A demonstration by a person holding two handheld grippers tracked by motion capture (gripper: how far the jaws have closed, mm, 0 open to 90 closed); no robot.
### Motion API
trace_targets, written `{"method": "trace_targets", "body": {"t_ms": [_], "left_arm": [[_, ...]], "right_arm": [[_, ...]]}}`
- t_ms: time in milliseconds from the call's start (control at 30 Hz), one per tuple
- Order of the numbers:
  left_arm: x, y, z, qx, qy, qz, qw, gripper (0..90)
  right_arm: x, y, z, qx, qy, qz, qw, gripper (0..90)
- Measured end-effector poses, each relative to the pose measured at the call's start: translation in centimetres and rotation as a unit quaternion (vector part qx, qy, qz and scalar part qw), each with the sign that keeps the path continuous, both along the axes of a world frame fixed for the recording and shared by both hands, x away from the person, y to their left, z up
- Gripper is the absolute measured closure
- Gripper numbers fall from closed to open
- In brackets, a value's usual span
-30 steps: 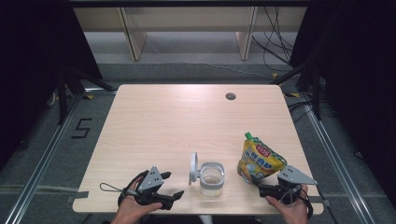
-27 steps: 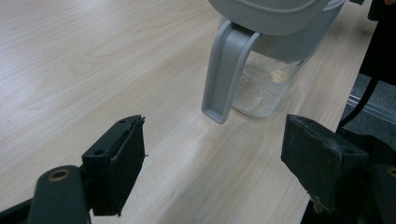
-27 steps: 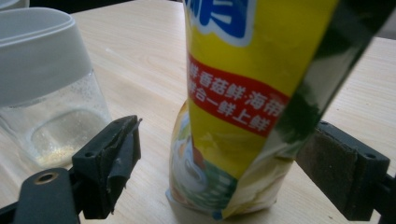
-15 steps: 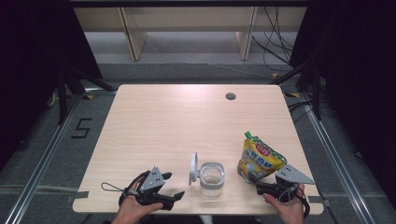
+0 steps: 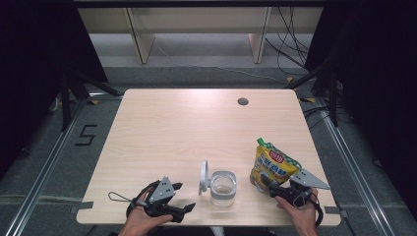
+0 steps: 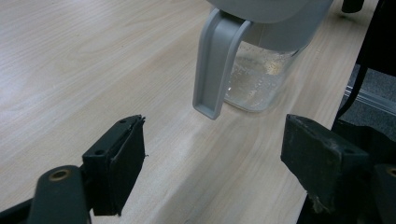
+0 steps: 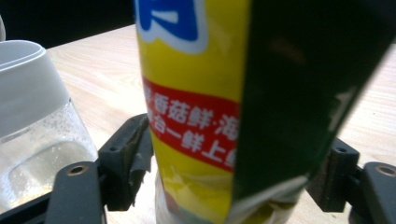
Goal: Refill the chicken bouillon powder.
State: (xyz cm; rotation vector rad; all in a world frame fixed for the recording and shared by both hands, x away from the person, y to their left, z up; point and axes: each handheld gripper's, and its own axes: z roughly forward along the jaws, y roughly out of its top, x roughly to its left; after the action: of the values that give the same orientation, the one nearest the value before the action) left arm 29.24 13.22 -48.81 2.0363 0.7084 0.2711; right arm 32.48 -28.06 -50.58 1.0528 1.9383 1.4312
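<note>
Two claws and two items are seen on the pale wooden counter. One yellow stand-up pouch with red and blue print and a green spout cap stands near the front right edge, and it is gripped low down between the jaws of the right claw, which press against its sides in the right gripper view. One clear glass container with a grey plastic collar and a raised grey hinged lid stands just left of the pouch, apart from it. The left claw is held wide apart near the front left edge, nothing between its jaws; in the left gripper view the container is seen ahead, untouched.
</note>
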Motion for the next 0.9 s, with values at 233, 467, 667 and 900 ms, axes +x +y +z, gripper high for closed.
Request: {"method": "trace_targets", "body": {"t_ms": [233,467,667,900], "left_arm": [[0.1,0.0,0.1,0.008,-0.006,-0.005,0.9999,20.9],[0.0,-0.1,0.0,0.006,0.0,-0.003,1.0,20.9],[0.0,-0.1,-0.1,0.004,-0.001,-0.001,1.0,20.9],[0.0,-0.2,-0.1,0.003,0.003,-0.002,1.0,20.9]], "right_arm": [[0.3,0.5,-0.5,0.031,0.005,-0.004,0.9995,29.9],[0.5,0.4,-0.5,0.024,0.008,-0.011,0.9996,33.6],[1.0,0.3,-0.6,0.024,-0.006,-0.002,0.9997,38.1],[1.2,0.3,-0.7,0.041,-0.005,-0.008,0.9991,41.4]]}}
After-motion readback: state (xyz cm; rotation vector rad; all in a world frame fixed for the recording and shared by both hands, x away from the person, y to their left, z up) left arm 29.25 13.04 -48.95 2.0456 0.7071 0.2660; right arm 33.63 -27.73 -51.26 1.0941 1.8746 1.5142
